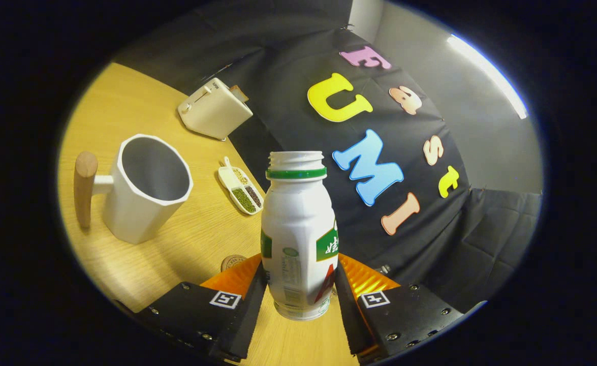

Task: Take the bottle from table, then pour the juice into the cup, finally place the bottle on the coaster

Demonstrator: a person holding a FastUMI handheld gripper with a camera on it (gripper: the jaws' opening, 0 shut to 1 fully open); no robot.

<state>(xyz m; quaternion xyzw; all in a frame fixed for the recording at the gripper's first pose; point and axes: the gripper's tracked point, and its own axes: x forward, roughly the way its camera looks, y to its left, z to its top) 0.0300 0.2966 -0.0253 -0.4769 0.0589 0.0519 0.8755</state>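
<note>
Gripper view has the jaws [298, 292] clamped on the bottle [298, 234] — one finger pressed on each side of its lower body, so it's a solid two-sided hold. Bottle is white with green label bits and a green ring under the threaded neck, cap off, mouth open. It looks lifted clear of the tabletop [196, 239], with its base showing between the fingers, and the whole scene sits tilted in this view. Off to the left, beyond the fingers, is the white faceted cup [146, 188] with a wooden handle sticking out on its far-left side — I can't make out any liquid in it. Just behind the left finger a small round brownish thing peeks out, probably the coaster [233, 261], mostly hidden. Further back there's a little divided dish [240, 190] of beans or seeds, and a cream toaster [214, 108] near the booth wall.
</note>
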